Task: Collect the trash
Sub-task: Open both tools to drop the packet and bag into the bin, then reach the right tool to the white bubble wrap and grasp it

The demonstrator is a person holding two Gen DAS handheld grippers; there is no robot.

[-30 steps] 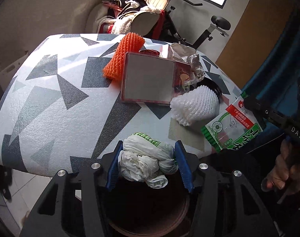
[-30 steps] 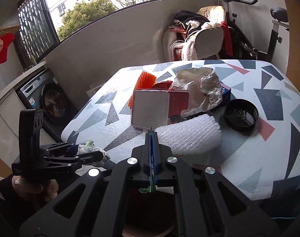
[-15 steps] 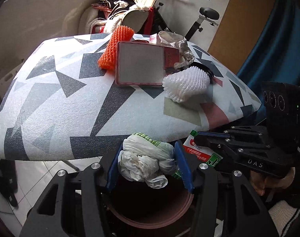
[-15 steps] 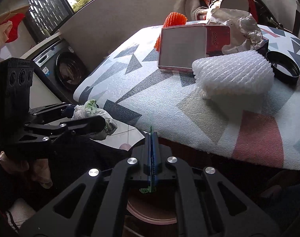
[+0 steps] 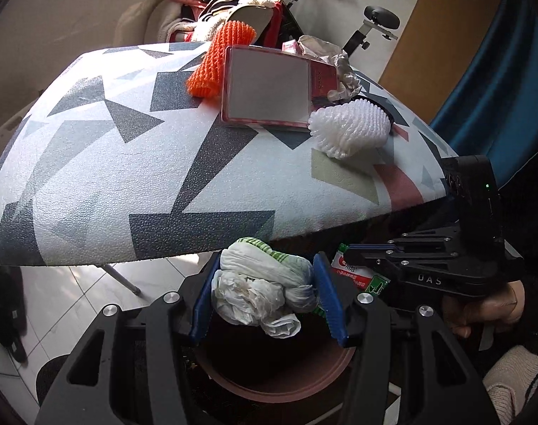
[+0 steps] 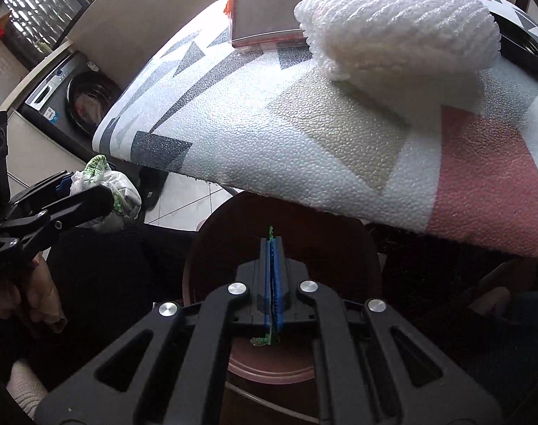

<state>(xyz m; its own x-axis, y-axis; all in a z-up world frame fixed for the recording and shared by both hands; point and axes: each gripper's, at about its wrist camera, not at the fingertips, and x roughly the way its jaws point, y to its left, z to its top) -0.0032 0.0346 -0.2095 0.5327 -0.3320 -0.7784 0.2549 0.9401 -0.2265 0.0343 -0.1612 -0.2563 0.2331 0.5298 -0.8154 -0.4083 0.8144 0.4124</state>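
Note:
My left gripper (image 5: 267, 295) is shut on a crumpled white plastic bag with green stripes (image 5: 261, 290), just off the table's near edge and above a round brown bin (image 5: 269, 387). My right gripper (image 6: 271, 246) is shut on a thin snack packet, of which only a green edge (image 6: 270, 231) shows between the blue pads. The left wrist view shows that packet (image 5: 355, 276) as red, white and green, beside the bag. The right gripper points down over the bin (image 6: 198, 248). On the patterned table (image 5: 127, 177) lie a white foam net (image 5: 350, 129) and an orange foam net (image 5: 221, 58).
A red-rimmed flat box (image 5: 269, 88) and crumpled paper (image 5: 334, 60) sit at the table's far side, with a black lid (image 6: 520, 49) behind the white net. A washing machine (image 6: 74, 95) stands to the left. Tiled floor shows under the table.
Both grippers have sunk from table height to below its near edge. The right one dropped further, tilted down and now hangs over the bin. Both grips are unchanged.

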